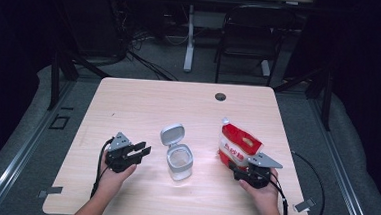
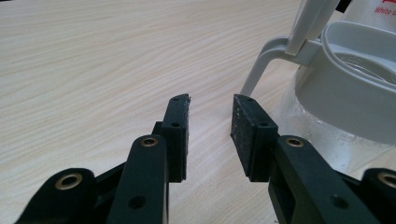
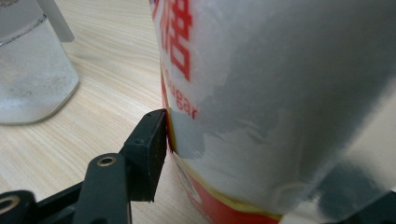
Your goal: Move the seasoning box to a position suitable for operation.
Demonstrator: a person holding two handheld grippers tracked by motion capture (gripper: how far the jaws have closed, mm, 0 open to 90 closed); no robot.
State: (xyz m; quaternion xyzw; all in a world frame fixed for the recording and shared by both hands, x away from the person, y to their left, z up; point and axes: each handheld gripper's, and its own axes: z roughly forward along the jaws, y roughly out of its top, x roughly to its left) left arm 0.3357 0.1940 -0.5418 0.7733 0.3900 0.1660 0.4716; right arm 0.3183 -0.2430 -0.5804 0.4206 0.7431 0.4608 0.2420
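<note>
Right gripper [image 1: 238, 171], lower right, clamps sugar bag [image 1: 237, 144]; left gripper [image 1: 145, 151], half open, holds nothing; wooden table [image 1: 143, 102], dark room.

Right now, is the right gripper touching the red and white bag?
Touching. The right gripper view shows the black pad pressed flat against the sugar bag.

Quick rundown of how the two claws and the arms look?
Both are black two-jaw tools. The left claw and right claw each carry a grey three-cornered plate on top and trail a black cable. Up close, the left claw's flat rectangular pads sit on black links with brass-coloured pivot rivets. Forearms are bare, no sleeves visible.
</note>
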